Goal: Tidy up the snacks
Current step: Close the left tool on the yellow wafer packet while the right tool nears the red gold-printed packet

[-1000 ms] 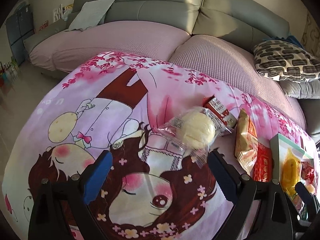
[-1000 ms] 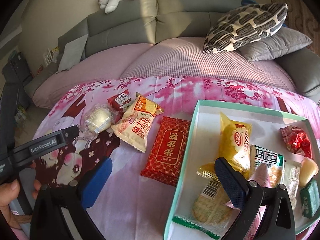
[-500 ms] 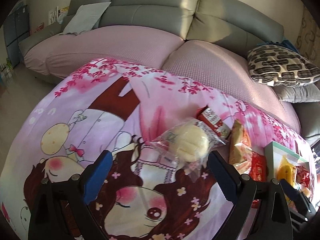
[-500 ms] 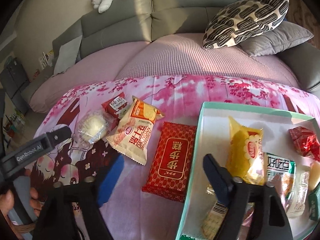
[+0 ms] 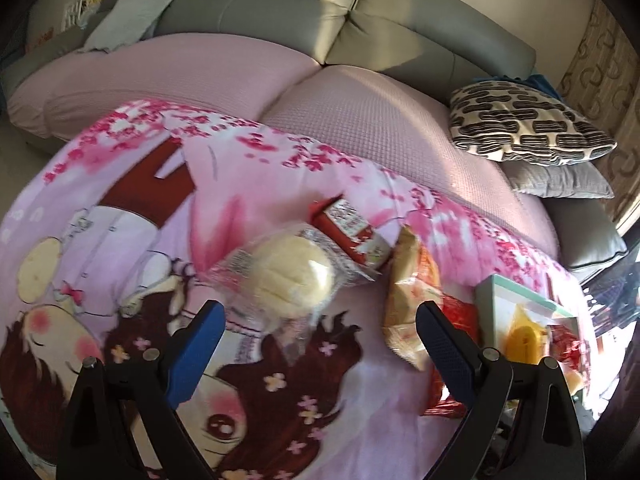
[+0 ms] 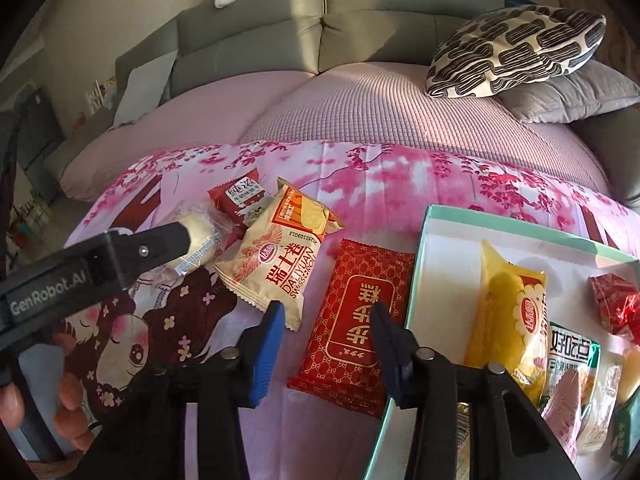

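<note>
A round pale bun in a clear wrapper point(image 5: 288, 276) lies on the pink cartoon blanket point(image 5: 120, 200), just ahead of my left gripper point(image 5: 318, 308), which is open wide; the wrapper's near edge reaches between its fingertips. The right wrist view shows one of that gripper's fingers point(image 6: 160, 240) beside the bun point(image 6: 196, 228). My right gripper point(image 6: 326, 314) hovers over a flat red packet point(image 6: 352, 300). Its jaws are closing, and nothing is pressed between them. A cream swiss-roll packet point(image 6: 280, 256) and a small dark red packet point(image 6: 238, 196) lie between bun and red packet.
A mint-rimmed box point(image 6: 440, 216) at the right holds a yellow packet point(image 6: 508, 320), a red foil snack point(image 6: 612, 304) and several more. Behind the blanket stands a grey sofa point(image 6: 360, 20) with a patterned cushion point(image 6: 516, 48). A hand point(image 6: 68, 412) grips the left tool.
My right gripper's jaws have narrowed from wide apart and it has shifted left, from the box to over the red packet. The left gripper has come closer to the bun.
</note>
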A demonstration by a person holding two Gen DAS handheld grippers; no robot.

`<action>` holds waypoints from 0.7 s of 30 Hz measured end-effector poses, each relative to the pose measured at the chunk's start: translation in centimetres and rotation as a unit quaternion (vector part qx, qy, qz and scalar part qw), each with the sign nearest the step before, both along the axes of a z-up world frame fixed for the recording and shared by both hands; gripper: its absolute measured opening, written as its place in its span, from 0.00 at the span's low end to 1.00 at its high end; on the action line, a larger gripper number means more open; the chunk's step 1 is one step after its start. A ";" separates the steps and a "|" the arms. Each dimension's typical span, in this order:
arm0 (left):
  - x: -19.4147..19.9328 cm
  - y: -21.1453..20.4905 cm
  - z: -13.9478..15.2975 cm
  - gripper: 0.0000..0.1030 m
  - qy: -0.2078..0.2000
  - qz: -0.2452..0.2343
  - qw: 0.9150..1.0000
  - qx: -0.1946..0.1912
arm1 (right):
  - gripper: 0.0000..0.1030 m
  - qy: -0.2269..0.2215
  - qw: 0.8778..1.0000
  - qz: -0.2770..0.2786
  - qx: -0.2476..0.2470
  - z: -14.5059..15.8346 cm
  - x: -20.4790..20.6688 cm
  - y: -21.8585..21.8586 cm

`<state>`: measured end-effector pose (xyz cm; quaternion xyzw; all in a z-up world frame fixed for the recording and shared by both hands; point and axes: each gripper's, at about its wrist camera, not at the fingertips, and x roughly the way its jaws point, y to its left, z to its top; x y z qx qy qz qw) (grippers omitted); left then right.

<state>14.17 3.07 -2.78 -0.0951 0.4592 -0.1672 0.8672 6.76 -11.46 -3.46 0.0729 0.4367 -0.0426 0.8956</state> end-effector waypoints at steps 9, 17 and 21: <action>-0.2 -3.4 0.0 0.76 0.004 -0.050 0.999 -0.002 | 0.40 -0.001 1.000 -0.007 0.018 -0.3 -0.6 -1.2; -1.2 -3.6 2.0 0.63 -0.020 -0.059 0.998 -0.009 | 0.40 -0.001 1.000 -0.003 0.031 -0.6 -0.6 -1.2; -1.3 -4.7 2.0 0.63 -0.021 -0.080 0.996 -0.015 | 0.40 -0.001 0.999 -0.004 0.034 -0.6 -0.6 -1.3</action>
